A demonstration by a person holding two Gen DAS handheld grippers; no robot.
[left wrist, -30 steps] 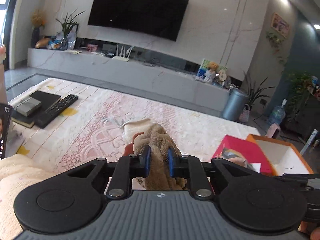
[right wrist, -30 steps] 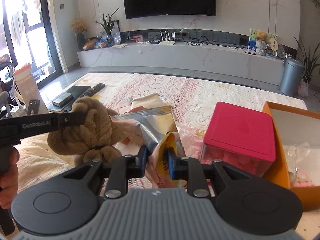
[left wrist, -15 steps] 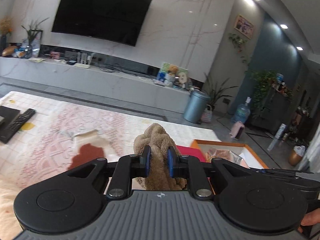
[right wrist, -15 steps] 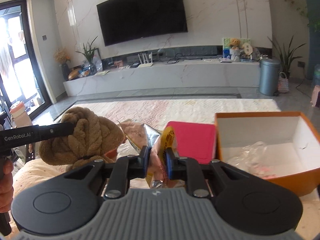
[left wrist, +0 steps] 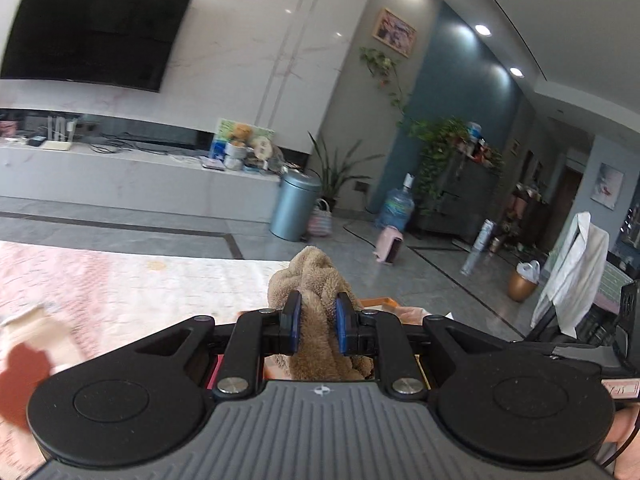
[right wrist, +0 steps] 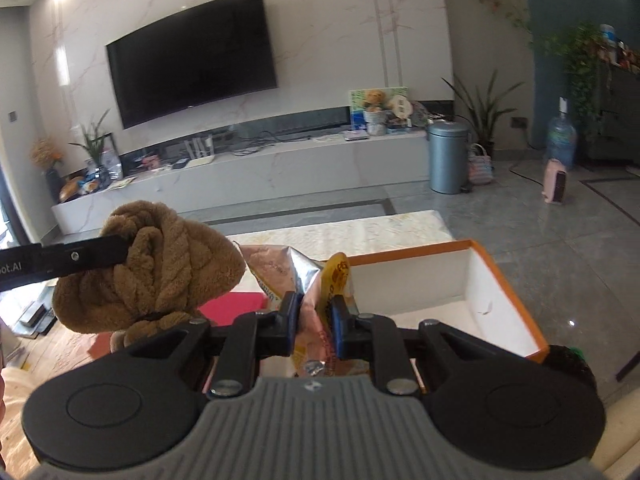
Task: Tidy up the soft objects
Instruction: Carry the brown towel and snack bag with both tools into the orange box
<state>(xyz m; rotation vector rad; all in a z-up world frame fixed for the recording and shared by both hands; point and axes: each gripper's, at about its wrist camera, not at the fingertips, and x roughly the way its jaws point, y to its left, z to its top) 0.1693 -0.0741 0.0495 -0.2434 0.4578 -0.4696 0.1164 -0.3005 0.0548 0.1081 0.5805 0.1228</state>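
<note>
the left gripper (left wrist: 317,322) pinches a brown plush toy (right wrist: 148,268) and the right gripper (right wrist: 314,322) a snack bag (right wrist: 316,280), both lifted clear of the table, likely for dropping into the orange box (right wrist: 508,280).

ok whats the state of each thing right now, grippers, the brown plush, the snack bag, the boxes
left gripper: shut on the brown plush, held up off the table
right gripper: shut on the snack bag, which is crumpled and lifted
orange box: open, no lid on it, white inside
pink-lidded box: lid on, mostly hidden behind the plush
</note>
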